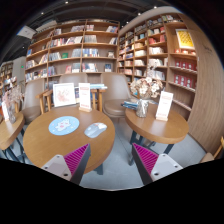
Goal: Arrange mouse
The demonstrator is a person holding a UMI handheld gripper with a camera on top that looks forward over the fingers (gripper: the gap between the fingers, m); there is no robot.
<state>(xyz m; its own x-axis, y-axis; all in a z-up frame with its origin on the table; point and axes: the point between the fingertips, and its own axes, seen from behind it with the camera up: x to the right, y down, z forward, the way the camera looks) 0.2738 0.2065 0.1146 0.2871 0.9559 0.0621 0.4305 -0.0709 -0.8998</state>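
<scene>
A pale grey mouse (95, 129) lies on the round wooden table (50, 150) ahead and to the left of my fingers. Just left of the mouse rests a round blue mouse pad (63, 124); the two lie apart. My gripper (111, 165) is open and holds nothing; only grey floor shows between its pink pads. The left fingertip (76, 160) hangs over the near edge of that table, well short of the mouse. The right fingertip (146, 160) is over the floor.
A framed picture (64, 95) stands at the back of the mouse's table. A second round table (160, 128) to the right carries a flower vase (145, 92) and a white card (165, 105). Wooden chairs (96, 98) and tall bookshelves (75, 50) stand behind.
</scene>
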